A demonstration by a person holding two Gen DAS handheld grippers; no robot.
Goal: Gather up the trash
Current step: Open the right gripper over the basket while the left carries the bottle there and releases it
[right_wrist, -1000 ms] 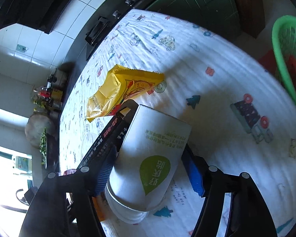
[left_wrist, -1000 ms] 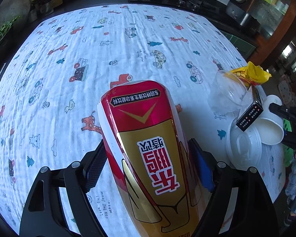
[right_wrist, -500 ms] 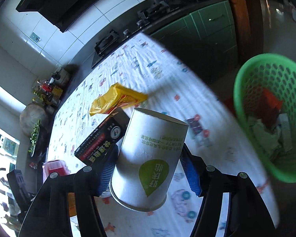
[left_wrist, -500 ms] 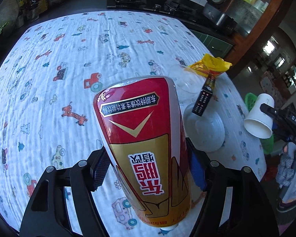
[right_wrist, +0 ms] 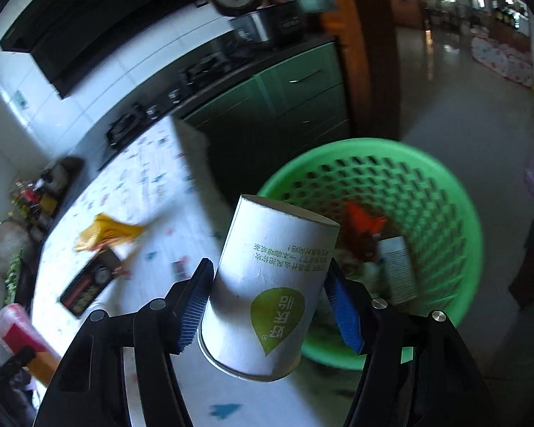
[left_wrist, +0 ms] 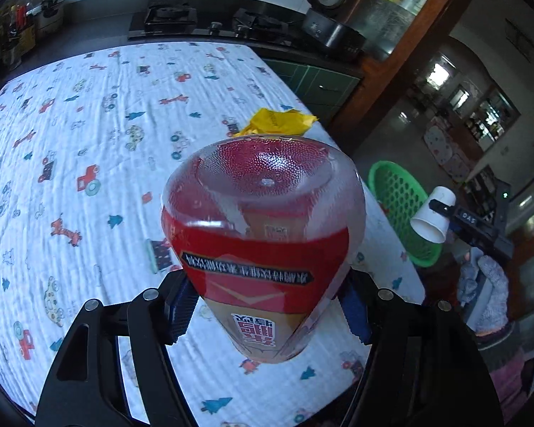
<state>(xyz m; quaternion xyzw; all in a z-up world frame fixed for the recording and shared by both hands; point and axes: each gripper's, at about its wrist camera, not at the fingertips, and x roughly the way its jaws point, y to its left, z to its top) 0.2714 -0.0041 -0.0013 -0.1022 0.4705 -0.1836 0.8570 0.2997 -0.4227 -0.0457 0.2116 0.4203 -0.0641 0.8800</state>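
Left wrist view: a kitchen with a dark stove counter lies behind a surface [left_wrist: 89, 135] spread with a white cloth printed with cars and giraffes. The left tongs [left_wrist: 267, 306] hold a red-and-gold bottle [left_wrist: 263, 220] tipped bottom-up toward the lens; its label carries upside-down Chinese characters, too warped to read. The bottle was upright a second ago; now its clear dimpled base faces the camera. A yellow wrapper [left_wrist: 279, 122] peeks from behind it at the far right edge of the surface. Beyond that edge stands a green basket [left_wrist: 402, 199], partly hidden by the paper cup [left_wrist: 432, 219].

Right wrist view: motion-blurred. The right tongs [right_wrist: 268, 302] clasp the white paper cup [right_wrist: 267, 284], upside down, with a green leaf logo and small unreadable print. Earlier it was over the cloth; now it hangs at the basket [right_wrist: 455, 220], where crumpled trash lies. A black box [right_wrist: 89, 284] and the wrapper [right_wrist: 106, 231] lie smeared on the surface.
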